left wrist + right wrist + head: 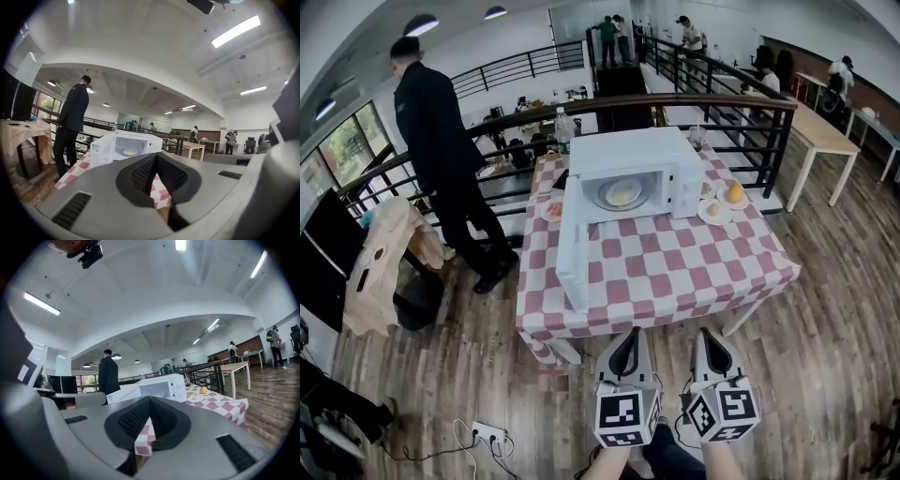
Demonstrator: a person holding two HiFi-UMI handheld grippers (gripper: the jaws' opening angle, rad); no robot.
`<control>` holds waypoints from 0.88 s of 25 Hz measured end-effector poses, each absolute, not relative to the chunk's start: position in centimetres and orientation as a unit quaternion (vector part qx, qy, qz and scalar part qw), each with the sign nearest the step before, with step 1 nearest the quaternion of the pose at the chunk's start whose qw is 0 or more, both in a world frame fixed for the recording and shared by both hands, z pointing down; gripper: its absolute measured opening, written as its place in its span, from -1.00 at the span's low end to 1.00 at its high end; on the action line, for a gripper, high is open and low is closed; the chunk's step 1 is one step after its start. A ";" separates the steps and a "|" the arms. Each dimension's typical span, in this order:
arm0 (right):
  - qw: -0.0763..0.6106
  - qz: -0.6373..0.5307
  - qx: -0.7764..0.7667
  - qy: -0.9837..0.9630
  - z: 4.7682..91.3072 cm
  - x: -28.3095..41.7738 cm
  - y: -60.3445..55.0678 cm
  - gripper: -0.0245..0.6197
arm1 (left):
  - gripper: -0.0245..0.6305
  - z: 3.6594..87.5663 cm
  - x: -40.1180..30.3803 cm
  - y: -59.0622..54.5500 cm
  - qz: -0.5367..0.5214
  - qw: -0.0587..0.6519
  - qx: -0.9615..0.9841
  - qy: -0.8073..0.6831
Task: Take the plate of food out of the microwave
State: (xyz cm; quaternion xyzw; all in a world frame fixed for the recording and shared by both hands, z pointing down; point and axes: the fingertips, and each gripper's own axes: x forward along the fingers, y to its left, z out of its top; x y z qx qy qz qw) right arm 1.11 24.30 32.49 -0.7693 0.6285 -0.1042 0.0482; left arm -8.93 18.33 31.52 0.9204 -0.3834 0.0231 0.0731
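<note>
**Stock on view: one open microwave, one plate inside, both your grippers empty**

- Microwave [633, 178]: one, white, standing at the far side of the checked table [675, 272]. Its door [574, 253] hangs wide open on the left and reaches towards you.
- Plate of food [622, 194]: one, lying flat in the microwave's cavity with a pale yellow portion on it. It also shows in your left gripper view [130, 152].
- Side plates [713, 212]: two on the cloth just right of the microwave. The farther one carries a round orange item [734, 195]; the nearer holds a small portion that you cannot make out.
- Small plate [553, 210]: one, left of the microwave beside the door hinge, with something reddish on it.
- Bottle [565, 127]: one, upright behind the microwave.
- Left gripper [628, 339]: jaws pressed together with nothing between them. It is held off the near edge of the table, well apart from the microwave.
- Right gripper [709, 339]: the same, jaws together and empty, just beside the left one.
- Standing person [441, 150]: one, in dark clothes, left of the table.
</note>
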 end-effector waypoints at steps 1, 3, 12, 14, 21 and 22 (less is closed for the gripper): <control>0.047 -0.103 -0.766 0.633 32.3 1.9 23.6 -0.95 | -0.90 31.4 -8.3 17.7 0.022 0.073 0.918 -0.389; 0.046 -0.102 -0.760 0.640 32.1 3.2 22.4 -0.95 | -0.89 31.3 -7.2 16.7 0.020 0.074 0.913 -0.400; 0.047 -0.108 -0.736 0.666 33.0 6.7 19.3 -0.95 | -0.90 32.0 -4.3 14.3 0.024 0.071 0.897 -0.436; 0.047 -0.112 -0.731 0.671 33.2 6.8 18.9 -0.95 | -0.90 32.2 -4.3 14.0 0.027 0.072 0.893 -0.443; 0.046 -0.125 -0.718 0.683 34.2 6.8 18.2 -0.95 | -0.90 32.9 -4.3 13.4 0.040 0.074 0.885 -0.458; 0.047 -0.127 -0.717 0.684 34.3 6.9 18.0 -0.95 | -0.89 32.9 -4.2 13.3 0.041 0.073 0.885 -0.459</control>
